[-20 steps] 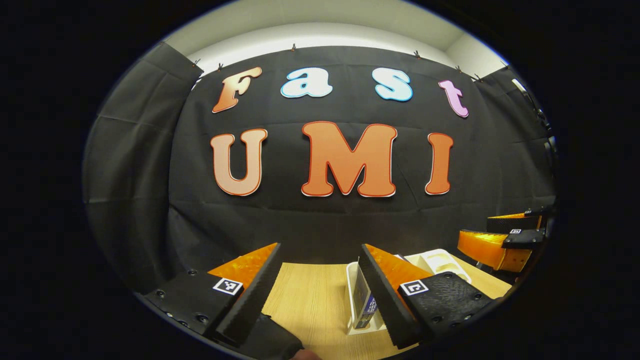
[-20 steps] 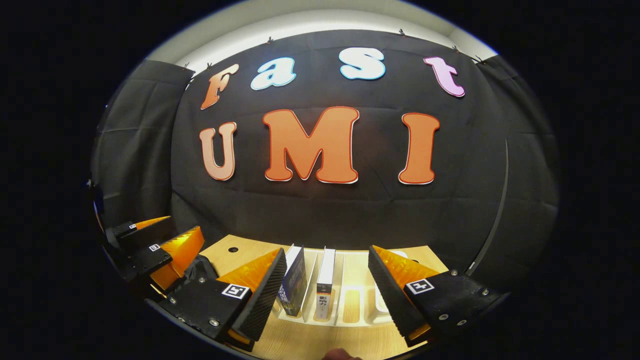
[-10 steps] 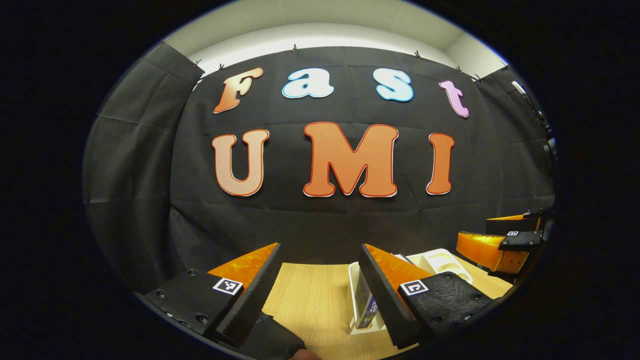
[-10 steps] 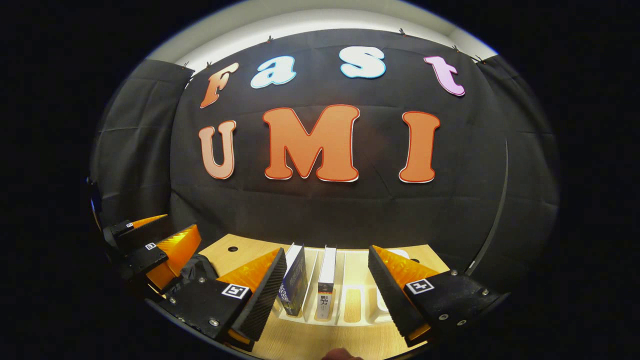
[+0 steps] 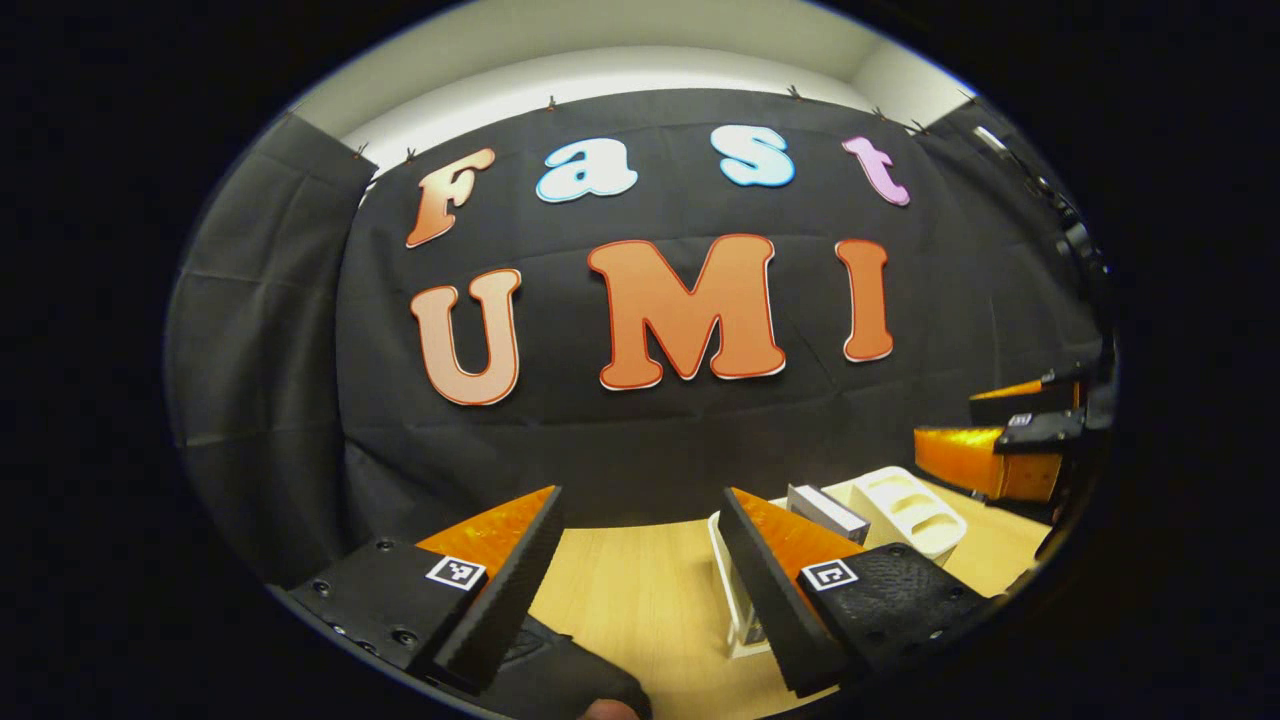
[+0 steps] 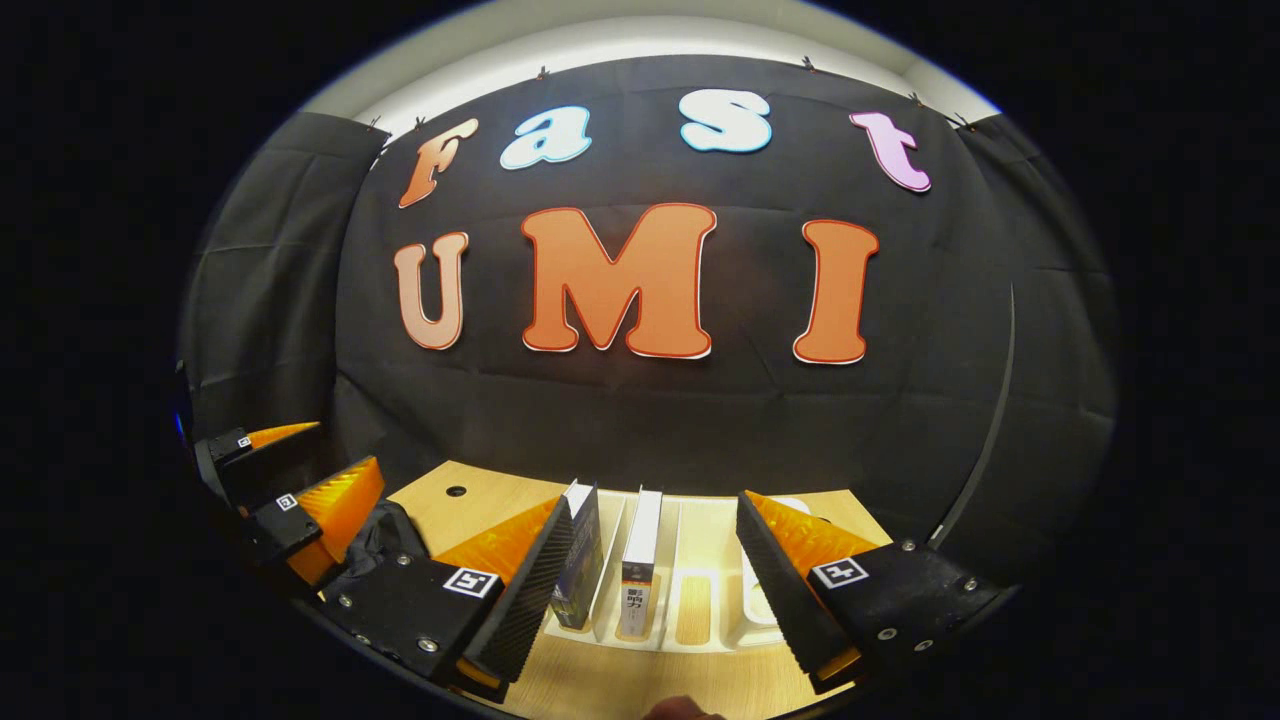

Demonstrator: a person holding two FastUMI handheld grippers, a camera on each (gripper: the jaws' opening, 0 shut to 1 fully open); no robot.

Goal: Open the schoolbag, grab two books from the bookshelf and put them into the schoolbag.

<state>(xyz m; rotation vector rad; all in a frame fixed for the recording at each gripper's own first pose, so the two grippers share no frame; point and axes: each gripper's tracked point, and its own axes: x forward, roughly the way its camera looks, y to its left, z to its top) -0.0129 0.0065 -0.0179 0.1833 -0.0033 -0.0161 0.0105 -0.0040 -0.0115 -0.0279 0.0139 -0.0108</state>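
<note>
Paperbacks (image 6: 640,560) upright in white bookshelf (image 6: 700,590), 12 o'clock off spread right claw (image 6: 650,570); likely stiff, light: pinch top edge. Left claw (image 5: 635,565) spread, empty.

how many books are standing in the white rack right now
2. A dark-covered book stands in the leftmost slot of the white rack; a white-spined book stands in the next slot to its right. The right gripper's fingers may hide more.

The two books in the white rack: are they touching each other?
Apart. The right gripper view shows the dark book and the white book in separate slots of the rack, with a gap between.
</note>
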